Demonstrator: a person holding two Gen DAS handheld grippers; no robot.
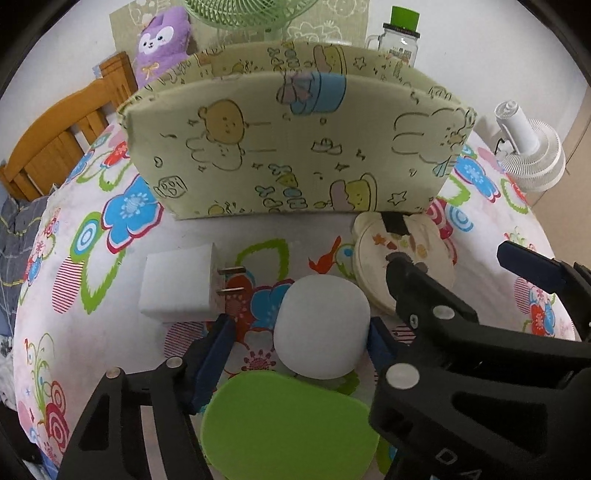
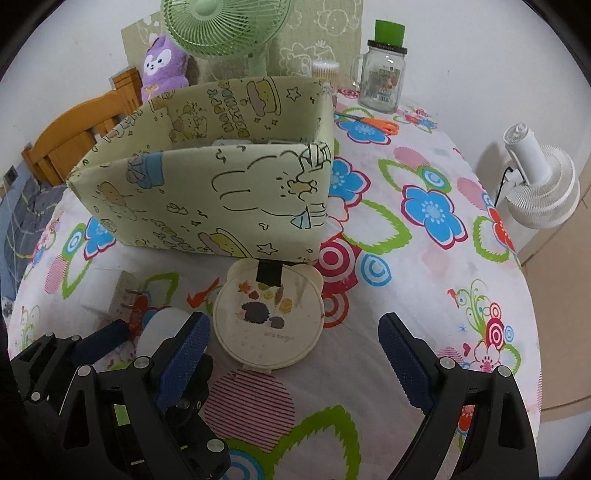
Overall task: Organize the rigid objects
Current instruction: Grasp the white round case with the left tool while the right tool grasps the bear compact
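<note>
A pale green cartoon-print box [image 1: 295, 144] stands open-topped at the back of the flowered table; it also shows in the right wrist view [image 2: 221, 184]. My left gripper [image 1: 301, 343] is open, its blue pads on either side of a white and green rounded object [image 1: 321, 328], not visibly touching it. A white plug adapter [image 1: 181, 284] lies to its left. A round cream case with a hedgehog picture [image 2: 267, 321] lies in front of the box. My right gripper [image 2: 291, 354] is open, just in front of the case.
A glass jar with a green lid [image 2: 384, 70], orange scissors [image 2: 380, 123], a green fan [image 2: 225, 29] and a purple plush [image 2: 162, 68] stand behind the box. A white fan [image 2: 539, 184] is off the right edge. A wooden chair [image 1: 62, 133] is at the left.
</note>
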